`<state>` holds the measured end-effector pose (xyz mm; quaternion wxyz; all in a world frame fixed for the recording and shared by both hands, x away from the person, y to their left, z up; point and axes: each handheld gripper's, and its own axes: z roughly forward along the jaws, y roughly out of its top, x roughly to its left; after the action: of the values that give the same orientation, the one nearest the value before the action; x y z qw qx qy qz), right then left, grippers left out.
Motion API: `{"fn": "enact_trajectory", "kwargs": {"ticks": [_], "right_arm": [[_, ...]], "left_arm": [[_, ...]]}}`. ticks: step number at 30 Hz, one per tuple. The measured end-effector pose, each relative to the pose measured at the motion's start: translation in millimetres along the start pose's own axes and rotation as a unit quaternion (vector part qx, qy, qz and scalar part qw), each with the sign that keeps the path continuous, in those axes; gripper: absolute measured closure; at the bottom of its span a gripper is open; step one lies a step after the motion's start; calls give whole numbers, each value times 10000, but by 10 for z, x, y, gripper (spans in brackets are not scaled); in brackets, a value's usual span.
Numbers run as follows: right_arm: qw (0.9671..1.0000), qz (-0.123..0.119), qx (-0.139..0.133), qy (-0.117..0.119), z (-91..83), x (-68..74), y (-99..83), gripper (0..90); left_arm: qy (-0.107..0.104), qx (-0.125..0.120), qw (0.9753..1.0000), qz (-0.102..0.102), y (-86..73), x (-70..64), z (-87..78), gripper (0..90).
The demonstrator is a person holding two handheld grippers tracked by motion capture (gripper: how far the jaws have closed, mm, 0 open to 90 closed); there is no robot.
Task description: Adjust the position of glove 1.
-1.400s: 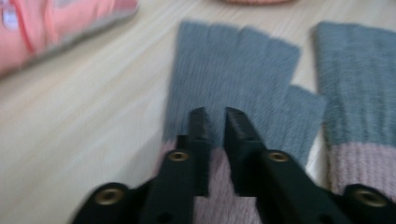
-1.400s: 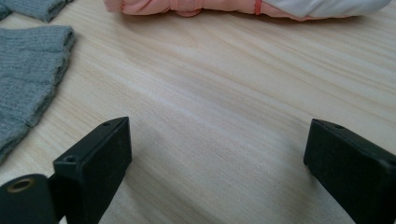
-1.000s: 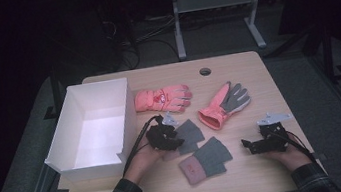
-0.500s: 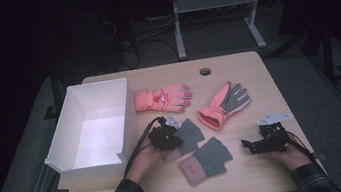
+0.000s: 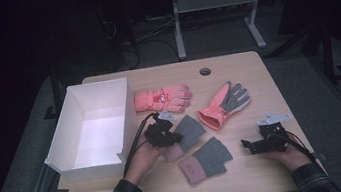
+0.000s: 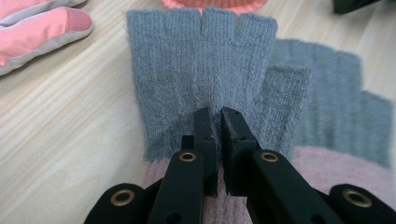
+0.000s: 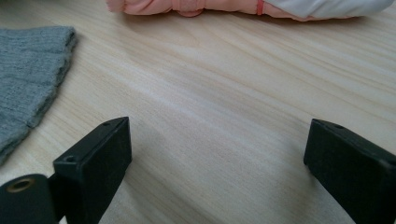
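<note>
My left gripper (image 6: 219,116) pinches the grey glove (image 6: 205,79) mid-frame, its fingers pointing straight up-frame from my jaws; the box (image 5: 64,141) sits left. Right gripper (image 7: 217,154) gapes wide, empty.

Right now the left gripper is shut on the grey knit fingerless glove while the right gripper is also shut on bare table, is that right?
Not quite: the right gripper is open, its jaws spread wide over bare table, as the right gripper view shows. The left gripper is indeed shut on the grey knit fingerless glove.
</note>
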<state>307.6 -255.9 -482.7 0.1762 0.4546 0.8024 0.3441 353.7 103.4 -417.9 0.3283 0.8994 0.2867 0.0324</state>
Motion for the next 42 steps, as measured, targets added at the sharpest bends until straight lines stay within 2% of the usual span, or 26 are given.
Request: {"fn": "enact_trajectory", "kwargs": {"ticks": [6, 7, 12, 13, 14, 15, 20, 23, 26, 27, 30, 31, 32, 36, 38, 42], "right_arm": [[10000, -2, -1, 0, 0, 0, 0, 70], [10000, -1, -1, -1, 0, 0, 0, 70], [10000, -4, -1, 0, 0, -1, 0, 70], [10000, -3, 0, -1, 0, -1, 0, 70], [10000, -1, 1, 0, 0, 0, 0, 70], [10000, -3, 1, -1, 0, 0, 0, 70], [10000, -2, 1, 0, 0, 0, 0, 70], [10000, -5, 2, 0, 0, -1, 0, 70], [10000, -7, 1, 0, 0, -1, 0, 70], [10000, -5, 0, 0, 0, -1, 0, 70], [10000, -4, 0, -1, 0, -1, 0, 70], [10000, -5, 0, 0, 0, -1, 0, 70], [10000, -6, 0, 0, 0, -1, 0, 70], [10000, -5, 0, -1, 0, -1, 0, 70], [10000, -3, 0, 0, 0, -1, 0, 70], [10000, -5, -2, 1, 0, -1, 0, 70]], "left_arm": [[-179, -93, 9998, -21, 42, -167, -95, 854], [-211, -59, 9997, 59, 48, -193, -111, 854], [-362, -65, 9992, 143, 72, -343, -147, 853], [-369, -70, 9992, 165, 77, -370, -146, 854], [-386, -135, 9991, 100, 81, -406, -135, 853], [-410, -77, 9990, 168, 88, -420, -135, 853], [-497, -2, 9985, 215, 107, -555, -67, 853], [-457, 150, 9983, 327, 111, -621, -13, 853], [-465, 255, 9979, 363, 111, -665, 41, 853], [-464, 230, 9982, 314, 108, -689, 68, 853], [-470, 330, 9974, 424, 103, -718, 127, 852], [-472, 288, 9979, 330, 100, -747, 156, 852], [-451, 368, 9974, 432, 99, -748, 168, 852], [-408, 464, 9969, 479, 95, -773, 223, 852], [-366, 422, 9975, 437, 91, -792, 247, 852], [-317, 492, 9967, 559, 85, -797, 258, 850]]}}
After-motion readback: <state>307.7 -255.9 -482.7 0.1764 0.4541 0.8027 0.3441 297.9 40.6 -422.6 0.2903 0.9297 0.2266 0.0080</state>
